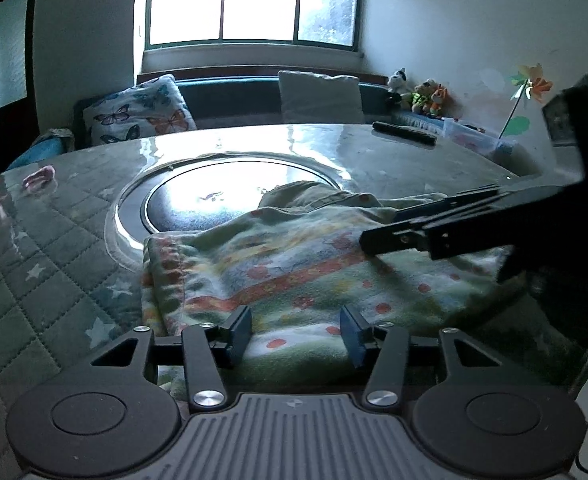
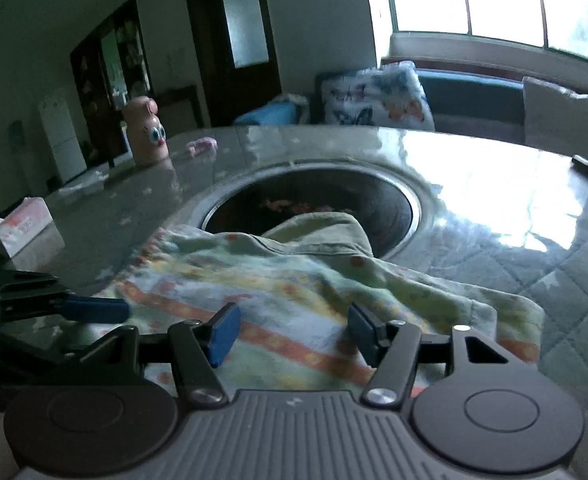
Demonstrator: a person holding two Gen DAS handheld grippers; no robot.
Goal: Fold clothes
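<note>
A folded garment (image 1: 294,264) of pale fleece with orange stripes and red dots lies on the table's near side, and an olive part reaches over the round inset (image 1: 230,196). My left gripper (image 1: 297,332) is open just over its near edge, the cloth lying under the gap and the pads clear of it. From the right, my right gripper (image 1: 377,240) reaches in above the cloth. In the right wrist view that same gripper (image 2: 294,334) is open over the garment (image 2: 278,280). The left gripper's blue fingertips (image 2: 94,308) show at the cloth's left edge.
The table (image 1: 54,240) has a glossy top over a quilted star cover. A black remote (image 1: 403,133) lies far right. A pink bottle with eyes (image 2: 150,132), a small pink thing (image 2: 202,146) and a tissue box (image 2: 26,228) stand on the left. A sofa with cushions (image 1: 140,114) is behind.
</note>
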